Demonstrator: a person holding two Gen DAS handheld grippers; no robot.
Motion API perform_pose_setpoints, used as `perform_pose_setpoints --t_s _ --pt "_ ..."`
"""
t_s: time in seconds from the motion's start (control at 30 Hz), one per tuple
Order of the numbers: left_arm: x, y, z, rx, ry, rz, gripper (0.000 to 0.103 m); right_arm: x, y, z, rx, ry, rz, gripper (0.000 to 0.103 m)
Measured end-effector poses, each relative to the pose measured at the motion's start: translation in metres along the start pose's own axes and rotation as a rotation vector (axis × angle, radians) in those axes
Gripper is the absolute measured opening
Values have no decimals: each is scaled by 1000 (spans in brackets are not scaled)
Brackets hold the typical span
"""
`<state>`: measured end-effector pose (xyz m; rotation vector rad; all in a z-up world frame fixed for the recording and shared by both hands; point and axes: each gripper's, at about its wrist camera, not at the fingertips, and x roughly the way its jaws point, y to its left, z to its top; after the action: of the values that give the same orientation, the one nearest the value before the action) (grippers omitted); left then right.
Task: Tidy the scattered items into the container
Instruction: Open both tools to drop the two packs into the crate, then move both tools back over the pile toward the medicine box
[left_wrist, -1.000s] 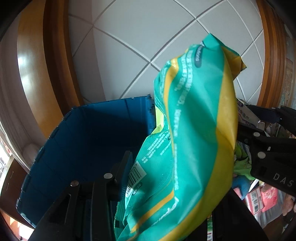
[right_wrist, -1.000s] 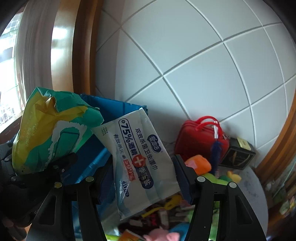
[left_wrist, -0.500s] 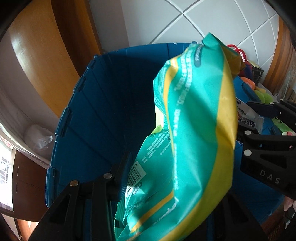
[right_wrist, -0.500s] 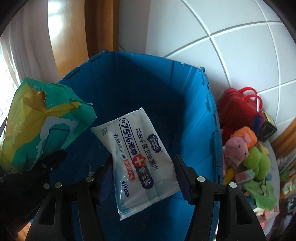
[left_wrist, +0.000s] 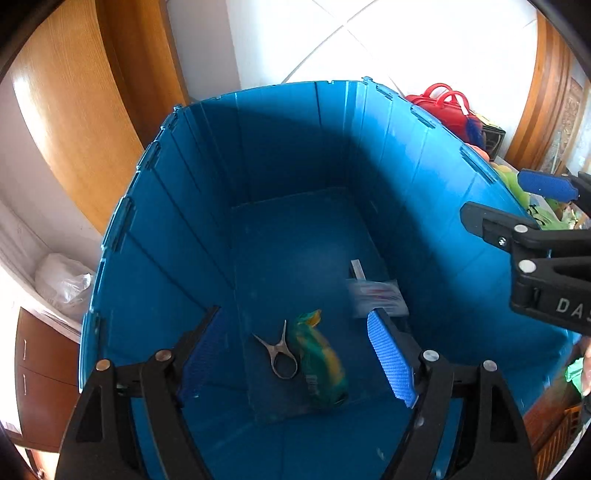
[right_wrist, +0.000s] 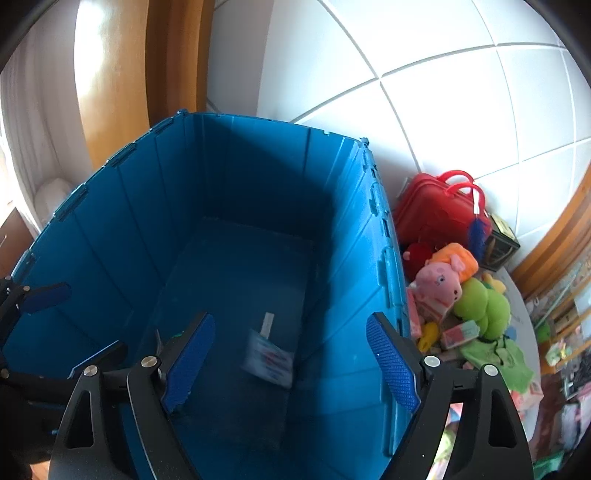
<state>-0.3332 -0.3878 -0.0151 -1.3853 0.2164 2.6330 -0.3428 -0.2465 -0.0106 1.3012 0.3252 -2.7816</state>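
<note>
Both grippers hang over the open blue bin (left_wrist: 155, 236) (right_wrist: 354, 236). My left gripper (left_wrist: 293, 312) has its jaws opening, with nothing between them. Below it the green and yellow bag (left_wrist: 321, 365), blurred, is down at the bin's floor beside a metal tool (left_wrist: 279, 354). My right gripper (right_wrist: 290, 317) also has its jaws opening and holds nothing. The white wipes pack (right_wrist: 267, 358) (left_wrist: 376, 297), blurred, is low in the bin near its right wall, next to a small white strip (right_wrist: 266, 325). Each gripper shows in the other's view (left_wrist: 496, 195) (right_wrist: 70, 325).
Right of the bin on the tiled floor lie a red case (right_wrist: 436, 214), a pink plush (right_wrist: 439, 282), a green plush (right_wrist: 480, 306), a dark box (right_wrist: 500, 243) and several small packets. Wooden trim (left_wrist: 85, 122) and a white plastic bag (left_wrist: 62, 284) stand to the left.
Both grippers came down over the bin and opened. The green and yellow bag left the left gripper, and the wipes pack left the right one. Both now sit low inside the bin.
</note>
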Motion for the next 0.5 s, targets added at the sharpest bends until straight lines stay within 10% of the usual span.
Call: perform_pose_setpoints --t_s 0.5 --pt "-44 -10 -42 6 -68 -28 79 -57 -5 -43 15 -62 48 102"
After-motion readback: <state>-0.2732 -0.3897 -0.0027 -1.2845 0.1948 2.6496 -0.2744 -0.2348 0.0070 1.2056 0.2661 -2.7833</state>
